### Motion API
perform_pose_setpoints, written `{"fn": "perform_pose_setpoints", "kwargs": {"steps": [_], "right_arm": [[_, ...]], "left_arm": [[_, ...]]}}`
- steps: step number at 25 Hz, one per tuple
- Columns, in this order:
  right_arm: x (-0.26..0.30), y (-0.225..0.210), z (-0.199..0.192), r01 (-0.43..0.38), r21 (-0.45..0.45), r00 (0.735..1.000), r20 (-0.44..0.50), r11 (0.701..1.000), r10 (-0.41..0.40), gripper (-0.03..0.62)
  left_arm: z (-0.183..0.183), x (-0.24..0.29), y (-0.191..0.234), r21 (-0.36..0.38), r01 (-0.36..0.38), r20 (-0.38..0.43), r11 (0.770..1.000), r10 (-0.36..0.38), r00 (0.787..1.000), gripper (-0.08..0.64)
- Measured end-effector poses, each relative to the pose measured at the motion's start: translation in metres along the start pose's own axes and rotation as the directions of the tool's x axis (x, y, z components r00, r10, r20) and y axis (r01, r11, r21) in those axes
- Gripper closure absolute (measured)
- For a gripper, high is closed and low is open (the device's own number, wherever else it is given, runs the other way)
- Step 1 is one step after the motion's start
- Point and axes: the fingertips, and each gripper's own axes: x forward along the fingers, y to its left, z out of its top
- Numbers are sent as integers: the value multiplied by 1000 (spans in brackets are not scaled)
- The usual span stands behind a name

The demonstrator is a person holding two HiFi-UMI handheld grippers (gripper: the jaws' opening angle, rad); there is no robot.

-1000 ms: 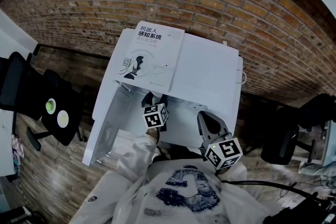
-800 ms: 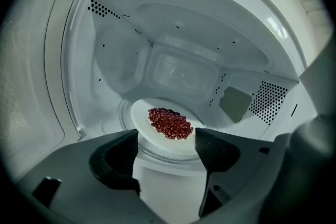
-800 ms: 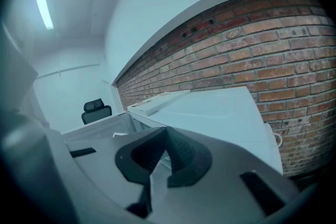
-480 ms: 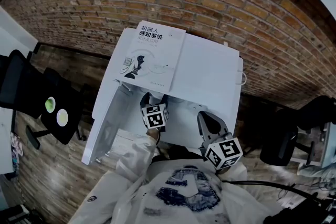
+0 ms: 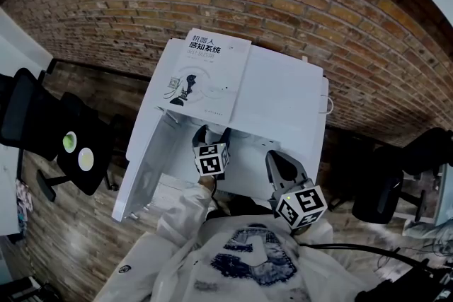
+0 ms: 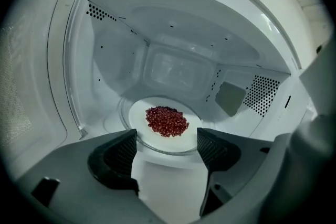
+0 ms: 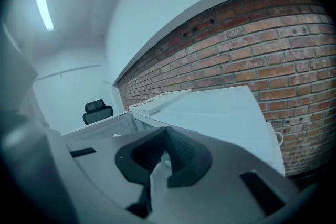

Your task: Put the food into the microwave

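The white microwave (image 5: 283, 95) stands with its door (image 5: 145, 166) swung open to the left. Inside, a white plate (image 6: 152, 136) with a heap of small red food (image 6: 167, 120) rests on the glass turntable (image 6: 123, 113). My left gripper (image 6: 167, 139) reaches into the opening (image 5: 210, 134). Its jaws have just been opening and now stand wide. The plate's near rim lies by the fingertips, and neither pad presses on it. My right gripper (image 5: 282, 160) hangs in front of the microwave's right side, shut with nothing in it (image 7: 167, 136).
A book (image 5: 202, 78) lies on the microwave's top at the left. A brick wall (image 5: 318, 3) runs behind. A black chair (image 5: 71, 145) stands at the left and another (image 5: 396, 180) at the right. The open door flanks my left gripper.
In the head view the left gripper's fingers look slightly wider apart and it has barely shifted. The right gripper has kept still.
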Motion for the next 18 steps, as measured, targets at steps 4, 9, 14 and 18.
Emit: {"fn": "perform_pose_setpoints", "kwargs": {"steps": [4, 9, 14, 18], "right_arm": [[-4, -2, 0, 12, 2, 1000, 0, 1000, -12, 580], [-9, -1, 0, 20, 2, 1000, 3, 1000, -20, 580], [-8, 7, -1, 11, 11, 1000, 14, 1000, -12, 580], [-6, 20, -3, -4, 21, 1000, 23, 1000, 3, 580]], "left_arm": [[2, 3, 0, -7, 2, -2, 1000, -2, 1000, 208], [3, 1, 1, 1, 2, -1, 1000, -2, 1000, 209], [4, -13, 1, 30, 8, 15, 1000, -8, 1000, 209], [12, -33, 3, 65, 16, 50, 998, -20, 999, 209]]}}
